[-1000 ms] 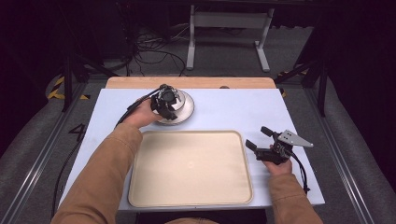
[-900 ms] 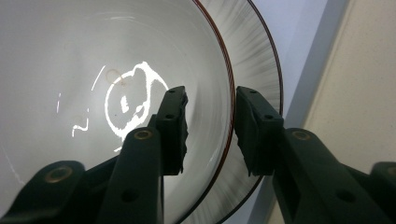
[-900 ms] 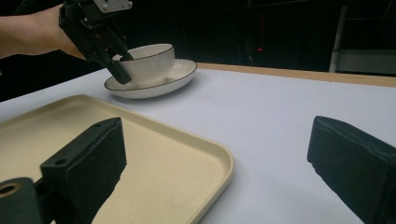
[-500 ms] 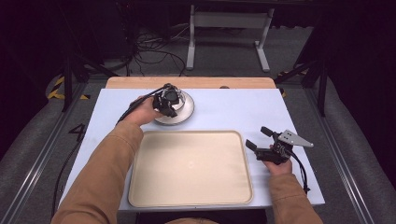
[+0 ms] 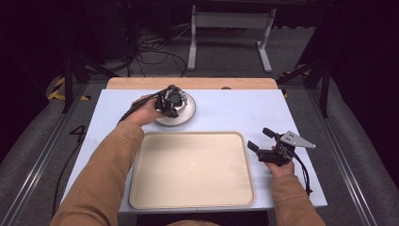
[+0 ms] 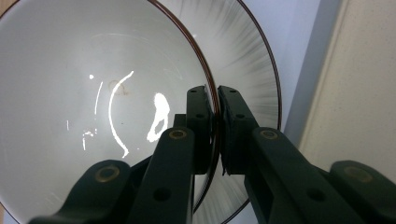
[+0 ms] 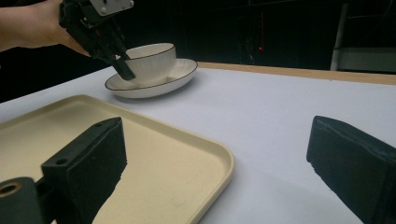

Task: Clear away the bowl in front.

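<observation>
A white bowl (image 7: 154, 63) with a thin dark rim stands in a matching shallow plate (image 7: 177, 77) at the back left of the table. My left gripper (image 6: 217, 93) is shut on the bowl's rim, one jaw inside the bowl (image 6: 93, 93) and one outside over the plate (image 6: 252, 60). From above, the left gripper (image 5: 170, 104) covers most of the bowl (image 5: 179, 96) on the plate (image 5: 186, 115). My right gripper (image 5: 260, 140) rests just right of the beige tray (image 5: 193, 169), open, with nothing between its jaws (image 7: 217, 140).
The beige tray (image 7: 140, 140) lies bare in the front middle of the pale blue table (image 5: 235, 108). A wooden strip (image 5: 188, 83) runs along the table's far edge. Metal rails, cables and a stand are on the floor beyond.
</observation>
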